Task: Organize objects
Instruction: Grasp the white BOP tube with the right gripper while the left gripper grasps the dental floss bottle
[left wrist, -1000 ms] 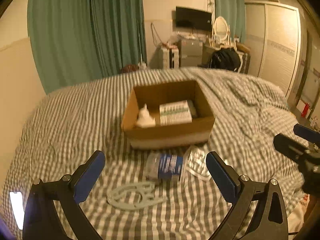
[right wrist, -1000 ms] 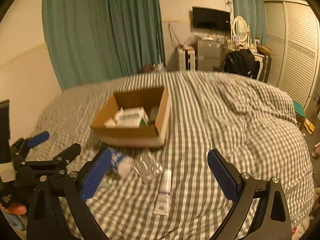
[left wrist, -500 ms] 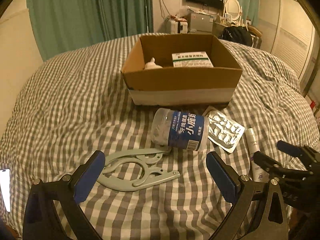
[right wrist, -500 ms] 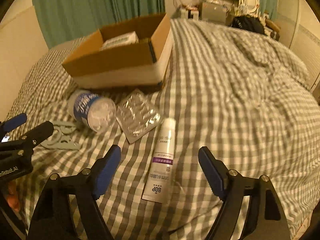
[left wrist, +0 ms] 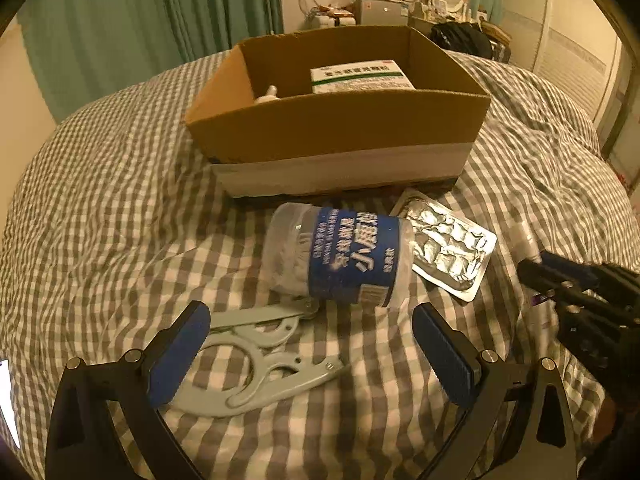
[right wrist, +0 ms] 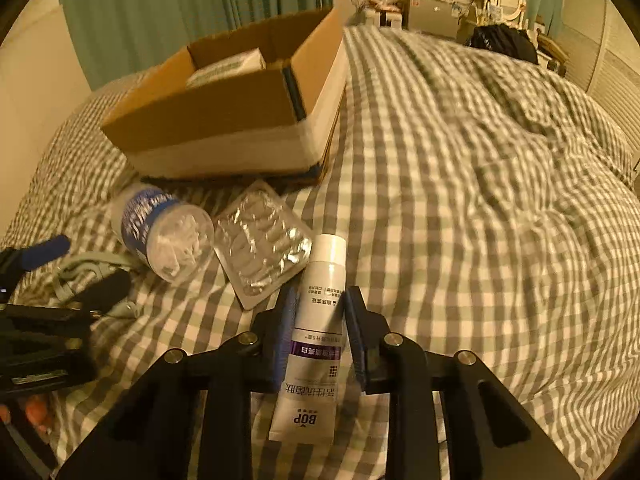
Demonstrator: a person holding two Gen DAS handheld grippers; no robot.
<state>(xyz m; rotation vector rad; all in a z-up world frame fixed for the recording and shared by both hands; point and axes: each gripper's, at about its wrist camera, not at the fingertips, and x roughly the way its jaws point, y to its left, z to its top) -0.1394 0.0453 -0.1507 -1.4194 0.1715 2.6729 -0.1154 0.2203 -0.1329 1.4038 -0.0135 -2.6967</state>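
Observation:
An open cardboard box point(left wrist: 340, 120) point(right wrist: 224, 120) sits on the checked bed, holding a green-and-white medicine carton point(left wrist: 360, 76) and a small white bottle point(left wrist: 268, 96). In front of it lie a clear jar with a blue label point(left wrist: 344, 256) point(right wrist: 160, 232), a silver blister pack point(left wrist: 448, 248) point(right wrist: 260, 244), a pale folding hanger point(left wrist: 256, 356) and a white tube point(right wrist: 324, 272). My left gripper point(left wrist: 310, 316) point(right wrist: 74, 270) hovers open over the hanger, just short of the jar. My right gripper point(right wrist: 320, 294) point(left wrist: 560, 280) is shut on the tube, which still rests on the bed.
The duvet point(right wrist: 500, 200) is rumpled into folds to the right of the box. A lit phone point(left wrist: 8, 400) lies at the bed's left edge. Green curtains point(left wrist: 140, 20), a desk with a TV and a wardrobe stand beyond the bed.
Both grippers dropped lower and nearer to the loose items. The right gripper, wide open half a second ago, has closed around the white tube. The left gripper stays open.

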